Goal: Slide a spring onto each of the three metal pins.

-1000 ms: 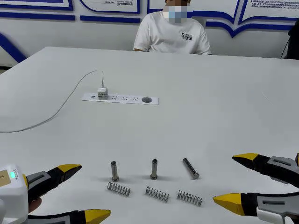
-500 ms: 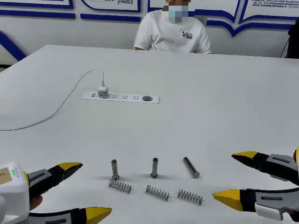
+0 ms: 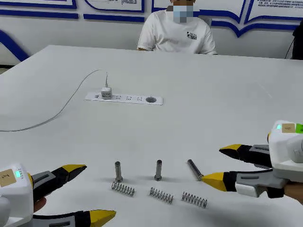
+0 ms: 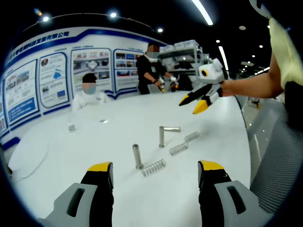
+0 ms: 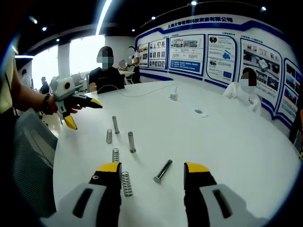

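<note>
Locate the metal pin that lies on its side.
In the head view, the lying pin is rightmost of three, behind the right spring, near the right hand-held gripper.

three pins (image 3: 157, 170) in a row on the table (image 3: 213, 109), a spring (image 3: 160, 195) before each, power strip (image 3: 124, 99) behind.

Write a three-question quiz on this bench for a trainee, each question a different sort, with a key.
1. True or false: the right-hand pin stands upright, like the left pin and the middle pin.
2. How many of the springs already sit on a pin? A) none B) one C) three
3. Fill in: the right gripper, close to the right-hand pin, has its jaws ____.

Key: 1 false, it lies on its side; 2 A, all lie on the table in front of the pins; 3 open.
</note>
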Demonstrator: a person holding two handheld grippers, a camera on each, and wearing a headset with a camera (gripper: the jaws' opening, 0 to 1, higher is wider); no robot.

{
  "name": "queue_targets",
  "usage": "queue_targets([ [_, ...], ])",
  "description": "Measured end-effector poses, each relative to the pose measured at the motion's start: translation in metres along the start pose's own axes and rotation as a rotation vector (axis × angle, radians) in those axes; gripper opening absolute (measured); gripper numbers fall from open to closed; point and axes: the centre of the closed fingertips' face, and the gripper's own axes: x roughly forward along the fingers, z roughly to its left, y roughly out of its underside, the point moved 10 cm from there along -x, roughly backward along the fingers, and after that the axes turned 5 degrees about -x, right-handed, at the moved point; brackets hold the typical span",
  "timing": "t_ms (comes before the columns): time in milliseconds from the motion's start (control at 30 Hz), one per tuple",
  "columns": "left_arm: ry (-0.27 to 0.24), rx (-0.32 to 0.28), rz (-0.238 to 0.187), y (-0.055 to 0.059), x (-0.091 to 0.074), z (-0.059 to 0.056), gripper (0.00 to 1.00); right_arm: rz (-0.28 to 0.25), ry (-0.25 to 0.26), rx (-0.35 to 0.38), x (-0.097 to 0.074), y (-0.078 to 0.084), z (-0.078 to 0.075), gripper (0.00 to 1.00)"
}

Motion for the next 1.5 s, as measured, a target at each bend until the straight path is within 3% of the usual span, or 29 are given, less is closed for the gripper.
queue_targets([
  [133,0.001,-0.001,0.002,0.0,0.0,0.0,0.74,0.051,0.025,0.004,0.013,-0.004,-0.005,0.46],
  [333,0.002,-0.001,0.002,0.0,0.0,-0.001,0.74,0.11,0.084,0.068,0.03,-0.002,-0.013,0.36],
  [733,0.007,-0.004,0.006,0.001,0.003,-0.003,0.73,0.211,0.116,0.154,0.065,0.012,-0.018,0.25],
  [1500,0.002,-0.016,0.008,0.007,0.001,0.0,0.72,0.274,0.18,0.241,0.086,0.019,-0.02,0.14],
])
